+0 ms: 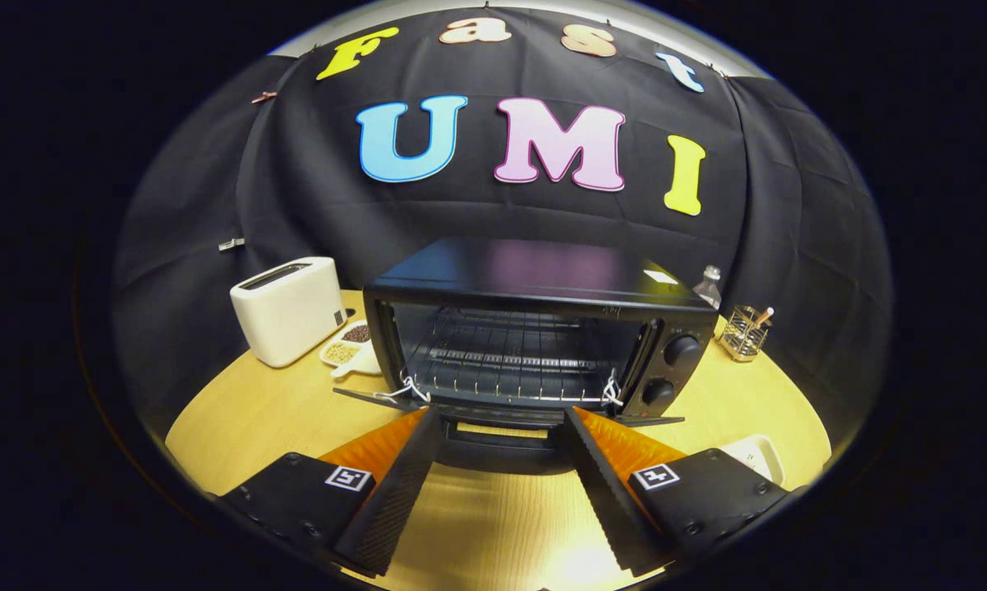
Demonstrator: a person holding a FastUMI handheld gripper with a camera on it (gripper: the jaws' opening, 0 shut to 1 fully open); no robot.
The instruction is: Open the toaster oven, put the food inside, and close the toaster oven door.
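A black toaster oven (pixel 534 279) stands on the round wooden table (pixel 255 410), just ahead of my fingers. Its door (pixel 502 435) hangs folded down flat toward me, and the wire rack (pixel 506 361) inside is bare. Two knobs (pixel 681 351) sit on its right front panel. My gripper (pixel 502 414) is open, with the fingertips at either side of the lowered door and nothing held between them. A white dish (pixel 758 454) lies on the table beside my right finger, partly hidden by it; I cannot make out what is in it.
A white pop-up toaster (pixel 288 308) stands left of the oven, with a small white dish of grains and beans (pixel 350 345) beside it. To the right of the oven are a clear bottle (pixel 709 287) and a wire holder (pixel 744 332).
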